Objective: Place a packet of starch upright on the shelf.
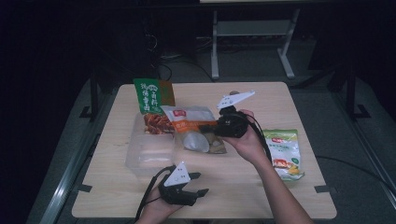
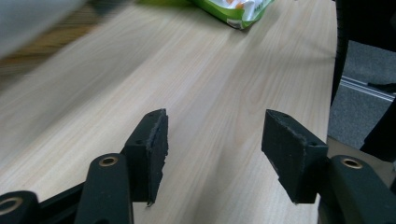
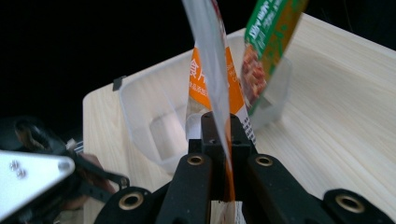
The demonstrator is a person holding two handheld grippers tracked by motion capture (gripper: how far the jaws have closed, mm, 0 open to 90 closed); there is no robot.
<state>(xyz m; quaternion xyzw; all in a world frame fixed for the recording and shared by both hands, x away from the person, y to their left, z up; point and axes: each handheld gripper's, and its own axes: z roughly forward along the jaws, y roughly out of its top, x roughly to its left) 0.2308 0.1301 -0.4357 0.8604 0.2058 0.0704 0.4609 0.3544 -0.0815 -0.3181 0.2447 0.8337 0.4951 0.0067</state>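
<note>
Black foam-padded right tongs (image 3: 219, 140) on crinkly orange-white pouch (image 3: 212, 70)

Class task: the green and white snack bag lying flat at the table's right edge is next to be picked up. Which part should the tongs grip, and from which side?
Probably grip the green and white snack bag by its sealed top edge, coming from above on the far side. It lies flat, so only that thin seam offers something to pinch; the open left tongs are free to take it.

Orange pouch (image 3: 212, 70) in right gripper (image 3: 219, 135)
</note>
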